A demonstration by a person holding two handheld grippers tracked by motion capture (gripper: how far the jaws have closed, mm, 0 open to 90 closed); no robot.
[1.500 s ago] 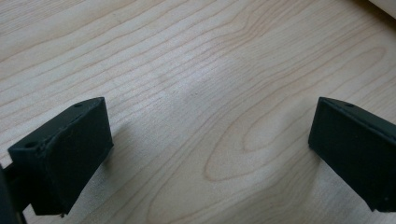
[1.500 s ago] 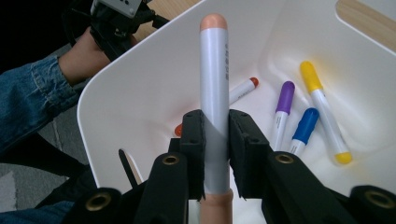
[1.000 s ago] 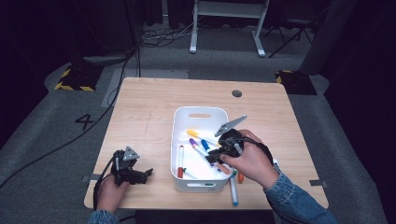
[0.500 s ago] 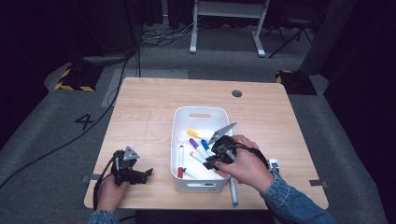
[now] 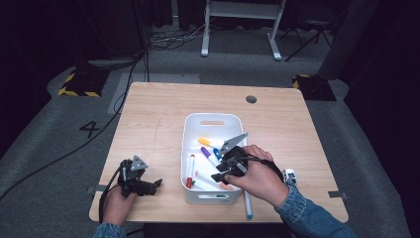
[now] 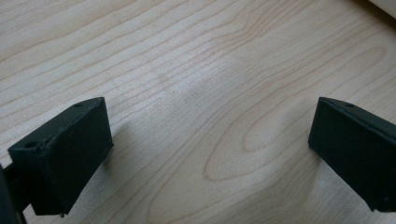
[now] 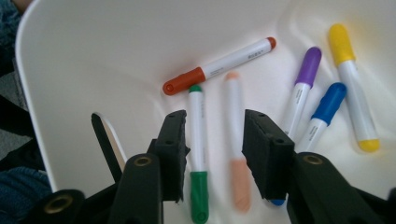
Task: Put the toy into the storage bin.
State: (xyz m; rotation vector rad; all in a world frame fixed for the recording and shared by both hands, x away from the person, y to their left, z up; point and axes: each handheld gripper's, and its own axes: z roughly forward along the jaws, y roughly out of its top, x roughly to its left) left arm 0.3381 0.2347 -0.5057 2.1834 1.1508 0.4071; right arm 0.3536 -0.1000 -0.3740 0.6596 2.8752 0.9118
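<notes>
- Right now the right gripper (image 7: pixel 212 154) hangs inside the white bin (image 5: pixel 190 130), its fingers (image 7: pixel 172 149) having just been opening; they stand apart and grip nothing, with a peach marker (image 7: pixel 237 154) blurred between them, seemingly just let go, and a green marker (image 7: pixel 198 154) close to the left finger.
- Inside the bin these two lie side by side on the floor near its front wall, just below the orange-capped marker (image 7: pixel 217 65); the purple marker (image 7: pixel 302 84), blue marker (image 7: pixel 324 112) and yellow marker (image 7: pixel 352 84) lie further towards the bin's other side.
- Risk: if the gripper lifts out carelessly, a finger could likely catch the green marker and drag or flick it against the bin wall, since it sits so near the pad.
- Risk: one more blue marker (image 5: pixel 246 203) lies on the desk (image 5: pixel 148 124) just outside the bin's front right corner, partly beneath the right hand (image 5: pixel 260 176); a sweeping wrist could roll it off the desk edge.
- Pose: the right hand reaches over the bin's front rim, gripper tilted down into it.
- Pose: the left gripper (image 5: pixel 141 184) rests low on the desk well left of the bin, fingers (image 6: pixel 70 154) wide apart over bare wood, holding nothing.
</notes>
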